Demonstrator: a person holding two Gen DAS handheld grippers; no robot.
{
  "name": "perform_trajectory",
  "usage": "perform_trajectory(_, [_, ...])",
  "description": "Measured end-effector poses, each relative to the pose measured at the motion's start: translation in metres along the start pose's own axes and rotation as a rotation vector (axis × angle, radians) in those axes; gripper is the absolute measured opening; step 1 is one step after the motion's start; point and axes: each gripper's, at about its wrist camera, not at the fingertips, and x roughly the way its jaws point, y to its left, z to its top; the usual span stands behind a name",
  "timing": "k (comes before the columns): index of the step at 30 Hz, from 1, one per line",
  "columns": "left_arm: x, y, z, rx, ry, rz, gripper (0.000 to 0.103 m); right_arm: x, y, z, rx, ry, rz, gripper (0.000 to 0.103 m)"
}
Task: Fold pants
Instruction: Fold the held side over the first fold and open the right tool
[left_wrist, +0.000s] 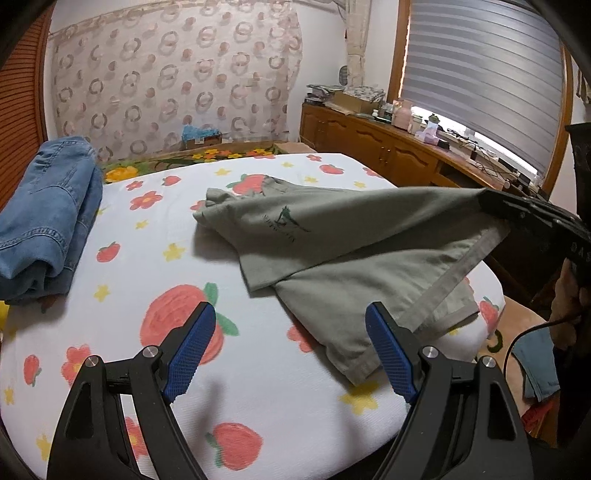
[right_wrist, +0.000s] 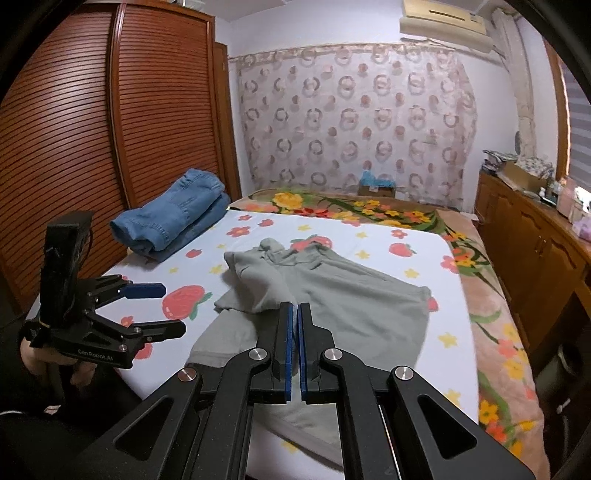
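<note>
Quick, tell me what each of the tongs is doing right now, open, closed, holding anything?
Left tongs: open, holding nothing, above the bed sheet.
Right tongs: closed on an edge of the grey-green pants, lifting it off the bed.

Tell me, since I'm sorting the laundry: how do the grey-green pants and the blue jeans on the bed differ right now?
The blue jeans are denim, folded into a thick bundle at the bed's far left corner; the grey-green pants are thinner cloth, spread loosely mid-bed. The jeans lie untouched, while the right gripper is shut on the pants, lifting one edge. The left gripper is open, holding neither. Both rest on the fruit-print sheet.
</note>
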Motion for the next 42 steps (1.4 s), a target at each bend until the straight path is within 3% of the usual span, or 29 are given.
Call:
perform_trajectory(13, [0.008,-0.009,-0.006,0.004,0.024,-0.002,0.084,-0.011,0.000,-0.013,0.050,0.022,-0.041,0.002])
perform_trajectory(33, [0.025,-0.015,-0.019,0.012,0.069,0.006,0.084,0.017,-0.020,-0.030,0.160,0.182,-0.060,0.002])
perform_trajectory(38, [0.031,-0.014,-0.023,0.007,0.089,0.011,0.084,0.017,-0.019,-0.024,0.163,0.184,-0.065,0.003])
perform_trajectory(42, [0.034,-0.011,-0.026,-0.005,0.097,0.011,0.084,0.004,-0.017,-0.017,0.145,0.131,-0.066,0.007])
